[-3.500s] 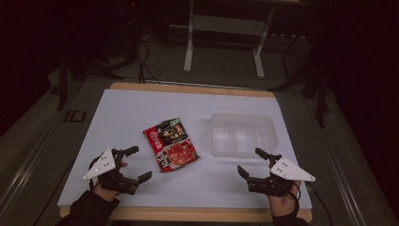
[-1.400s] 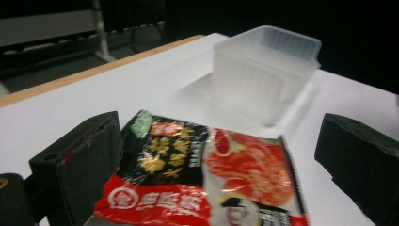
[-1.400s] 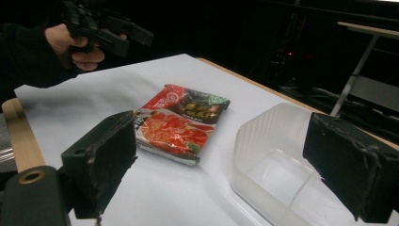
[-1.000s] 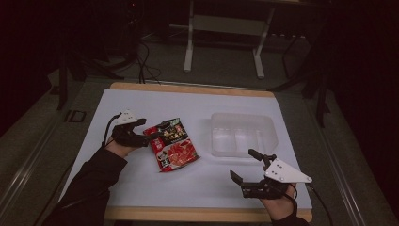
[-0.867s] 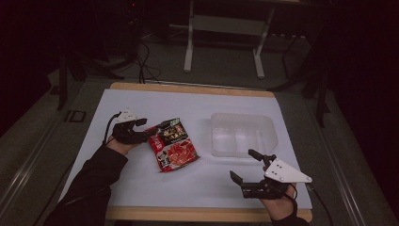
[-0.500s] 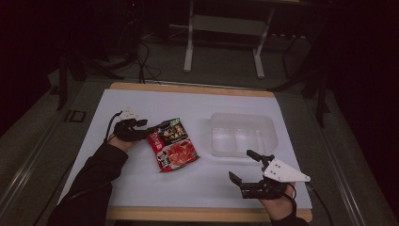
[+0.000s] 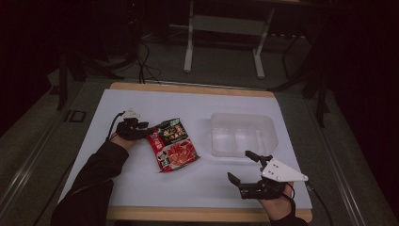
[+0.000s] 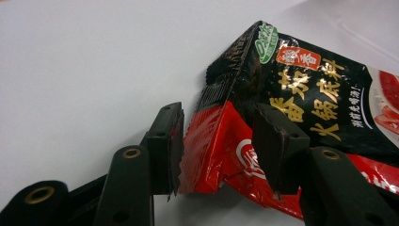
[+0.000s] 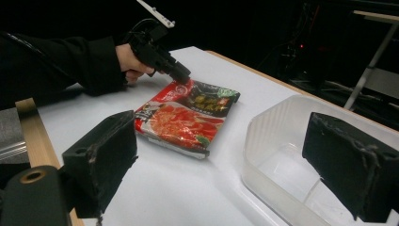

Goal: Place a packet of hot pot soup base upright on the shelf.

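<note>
A red and black food packet (image 7: 171, 145) lies on the white table, left of centre. My left gripper (image 7: 149, 132) is at its upper left corner. In the left gripper view the jaws (image 8: 216, 127) have just been closing, and the packet's corner (image 8: 211, 141) is buckled and lifted between the pads, which press on it. My right gripper (image 7: 240, 165) stands open near the table's front edge, right of centre, with nothing between its fingers. The right gripper view (image 9: 221, 155) looks across at the packet (image 9: 188, 117) and at the left gripper (image 9: 181, 75) on its far corner.
A clear plastic container (image 7: 242, 117) with nothing in it stands right of the packet, just beyond my right gripper; its rim (image 9: 263, 122) is close in the right gripper view. The white table top (image 7: 141, 183) has a wooden edge. Dark floor and a metal frame lie behind.
My left hand went from the front left of the table up to the packet's corner, then lowered a little onto it while its jaws narrowed. The right gripper has stayed put.
</note>
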Tool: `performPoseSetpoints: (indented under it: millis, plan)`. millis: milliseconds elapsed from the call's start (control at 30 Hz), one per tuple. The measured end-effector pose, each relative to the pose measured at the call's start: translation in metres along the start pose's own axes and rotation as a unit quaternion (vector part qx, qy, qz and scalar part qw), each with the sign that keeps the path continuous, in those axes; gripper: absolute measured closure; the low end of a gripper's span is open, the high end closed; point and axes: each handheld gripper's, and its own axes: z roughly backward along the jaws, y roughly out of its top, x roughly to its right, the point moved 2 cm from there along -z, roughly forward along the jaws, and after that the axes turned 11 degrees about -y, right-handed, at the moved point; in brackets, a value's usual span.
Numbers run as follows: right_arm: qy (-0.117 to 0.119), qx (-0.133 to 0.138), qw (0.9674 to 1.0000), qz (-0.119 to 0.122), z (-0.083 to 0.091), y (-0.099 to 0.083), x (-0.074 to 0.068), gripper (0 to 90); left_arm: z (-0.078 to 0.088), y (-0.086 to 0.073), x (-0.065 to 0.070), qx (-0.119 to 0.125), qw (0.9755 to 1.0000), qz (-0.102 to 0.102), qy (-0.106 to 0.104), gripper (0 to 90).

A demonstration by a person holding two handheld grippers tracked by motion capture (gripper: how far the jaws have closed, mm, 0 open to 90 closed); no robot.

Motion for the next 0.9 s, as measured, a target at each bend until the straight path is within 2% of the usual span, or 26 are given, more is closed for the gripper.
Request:
performPoseSetpoints:
  millis: [100, 167, 233, 433, 533, 633, 733, 767, 900]
  plan:
    - [0.0, 0.001, 1.0, -0.003, 0.0, 0.0, 0.001, 13.5, -0.004, -0.002, 0.0, -0.012, 0.9999, 0.002, 0.009, 53.8]
    - [0.001, -0.003, 1.0, -0.001, 0.0, -0.001, 0.001, 13.5, -0.005, -0.002, 0.0, -0.016, 0.9998, 0.004, -0.005, 55.9]
    - [0.002, -0.004, 1.0, -0.002, -0.001, -0.001, 0.0, 13.5, -0.007, -0.002, 0.001, -0.021, 0.9998, 0.001, -0.006, 57.2]
    - [0.002, -0.004, 1.0, -0.002, -0.001, -0.001, 0.0, 13.5, -0.01, -0.002, 0.001, -0.04, 0.9988, 0.016, -0.023, 60.8]
    - [0.002, -0.005, 1.0, -0.002, -0.001, -0.001, 0.0, 13.5, -0.011, -0.002, 0.003, -0.05, 0.9983, 0.012, -0.028, 64.3]
    - [0.001, -0.007, 1.0, -0.001, -0.001, -0.001, 0.0, 13.6, -0.011, -0.002, 0.004, -0.055, 0.9982, 0.005, -0.024, 67.2]
    - [0.002, -0.008, 1.0, 0.0, -0.002, -0.001, 0.0, 13.6, -0.01, -0.002, 0.008, -0.062, 0.9978, -0.013, -0.019, 78.5]
    - [0.002, -0.009, 1.0, 0.001, -0.002, -0.001, 0.0, 13.6, -0.01, -0.002, 0.009, -0.063, 0.9977, -0.022, -0.011, 80.1]
    - [0.002, -0.009, 1.0, -0.001, -0.002, -0.001, 0.0, 13.6, -0.01, 0.0, 0.016, -0.066, 0.9969, -0.039, 0.015, 83.1]
